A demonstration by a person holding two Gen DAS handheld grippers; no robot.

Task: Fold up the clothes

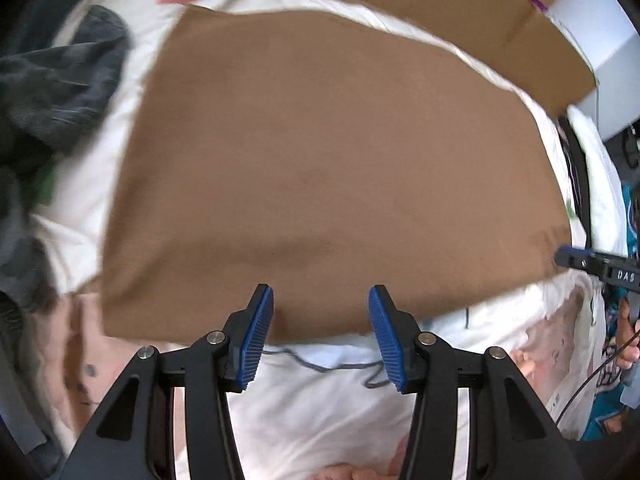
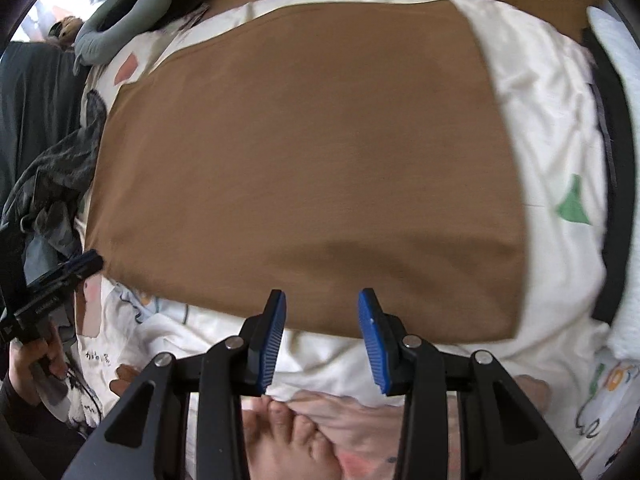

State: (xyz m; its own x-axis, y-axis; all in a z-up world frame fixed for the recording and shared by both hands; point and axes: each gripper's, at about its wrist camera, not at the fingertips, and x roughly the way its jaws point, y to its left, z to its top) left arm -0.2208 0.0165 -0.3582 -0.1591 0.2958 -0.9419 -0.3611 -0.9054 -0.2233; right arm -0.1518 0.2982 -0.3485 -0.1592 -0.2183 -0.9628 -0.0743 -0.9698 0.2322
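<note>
A brown garment (image 1: 328, 168) lies flat as a smooth rectangle on a white patterned bedsheet (image 1: 320, 408). It also fills the right wrist view (image 2: 304, 160). My left gripper (image 1: 321, 332) is open and empty, just above the garment's near edge. My right gripper (image 2: 322, 334) is open and empty, also at the near edge, further right. The right gripper's tip shows at the right edge of the left wrist view (image 1: 576, 260). The left gripper shows at the left of the right wrist view (image 2: 60, 280).
A pile of dark grey clothes (image 1: 52, 88) lies left of the brown garment, also in the right wrist view (image 2: 48, 192). A cardboard box (image 1: 460, 12) stands behind. Bare feet (image 2: 296, 432) rest on the sheet (image 2: 552, 128) below the right gripper.
</note>
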